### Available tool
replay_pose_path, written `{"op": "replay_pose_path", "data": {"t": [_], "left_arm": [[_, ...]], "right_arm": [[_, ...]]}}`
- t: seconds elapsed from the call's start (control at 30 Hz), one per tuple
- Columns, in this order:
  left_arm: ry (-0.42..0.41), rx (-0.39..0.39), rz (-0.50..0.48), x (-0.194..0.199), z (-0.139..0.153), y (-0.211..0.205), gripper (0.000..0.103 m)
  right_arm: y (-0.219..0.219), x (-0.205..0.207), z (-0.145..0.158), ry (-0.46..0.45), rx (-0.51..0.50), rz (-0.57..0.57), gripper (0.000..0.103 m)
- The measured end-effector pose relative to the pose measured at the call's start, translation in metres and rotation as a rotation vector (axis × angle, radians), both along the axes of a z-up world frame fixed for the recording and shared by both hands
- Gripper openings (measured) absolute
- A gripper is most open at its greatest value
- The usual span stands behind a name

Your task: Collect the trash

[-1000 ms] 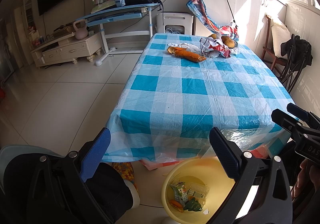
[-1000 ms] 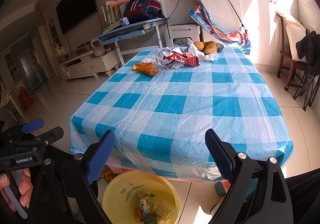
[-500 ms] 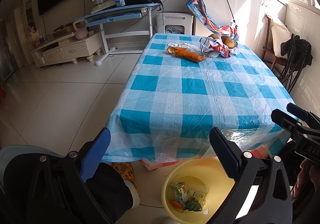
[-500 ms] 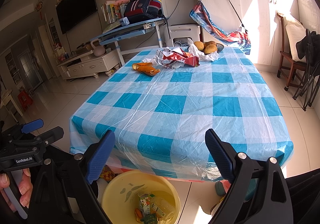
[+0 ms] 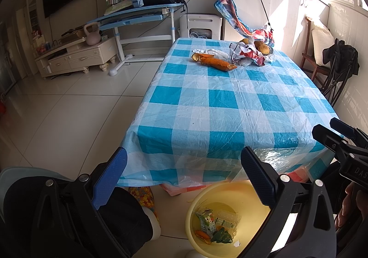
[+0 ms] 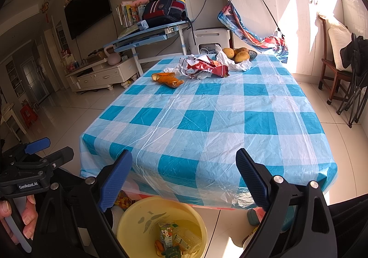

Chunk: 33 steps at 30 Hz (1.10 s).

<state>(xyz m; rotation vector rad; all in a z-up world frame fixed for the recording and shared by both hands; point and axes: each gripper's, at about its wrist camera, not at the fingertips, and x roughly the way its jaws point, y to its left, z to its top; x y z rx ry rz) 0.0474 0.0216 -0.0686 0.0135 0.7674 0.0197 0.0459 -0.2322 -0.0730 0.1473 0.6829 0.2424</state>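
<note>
Now both grippers hang low off the near edge of the surface, fingers spread wide and holding nothing. Left gripper and right gripper sit over the yellow bin on the floor, with a juice carton and scraps already inside. Well beyond the fingers, by the far edge, lie the orange peel and a crumpled red-and-white wrapper, just beside a bowl of fruit.
</note>
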Motion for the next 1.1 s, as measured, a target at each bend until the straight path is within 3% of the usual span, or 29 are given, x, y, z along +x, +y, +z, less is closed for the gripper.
{"op": "replay_pose_path", "data": {"t": [1.1], "left_arm": [[-0.012,-0.008,0.004,0.0016,0.0007,0.0000,0.096]], "right_arm": [[-0.0017,0.0016,0.0023,-0.006,-0.007,0.001,0.088]]}}
